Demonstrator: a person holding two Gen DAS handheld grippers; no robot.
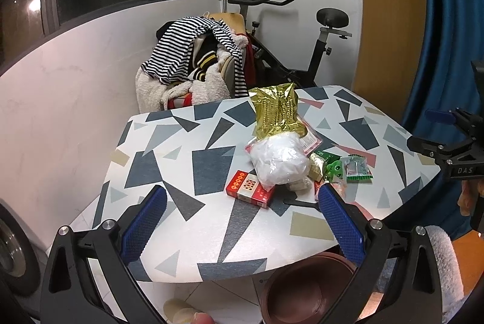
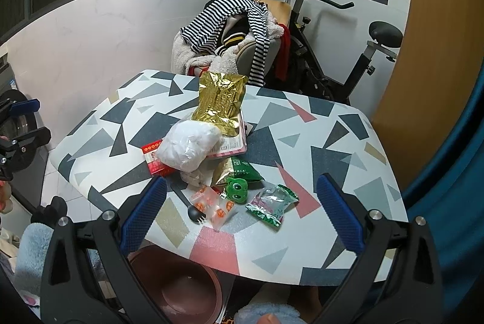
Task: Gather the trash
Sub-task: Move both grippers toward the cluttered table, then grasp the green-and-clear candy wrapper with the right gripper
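Both grippers spread wide, holding nothing, above the near edge of the patterned table (image 2: 341,148).

Left gripper (image 1: 242,218) jaws apart; red cigarette box (image 1: 249,188) just ahead between them. Right gripper (image 2: 242,209) likewise agape; black spork (image 2: 190,207), clear orange-dotted bag (image 2: 211,204), green frog toy (image 2: 237,187) and green-white wrapper (image 2: 272,203) lie between its fingers. Behind: white plastic bag (image 2: 189,147), gold foil packet (image 2: 220,103) (on a pink tray (image 2: 234,143)). Brown bin (image 2: 178,287) below the table edge; nothing visible inside.

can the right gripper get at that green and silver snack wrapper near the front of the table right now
Probably yes. The right hand-held gripper is open and empty, and the green and silver wrapper lies flat on the table between its fingers' line of approach, with nothing on top; only the green frog toy sits close beside it.
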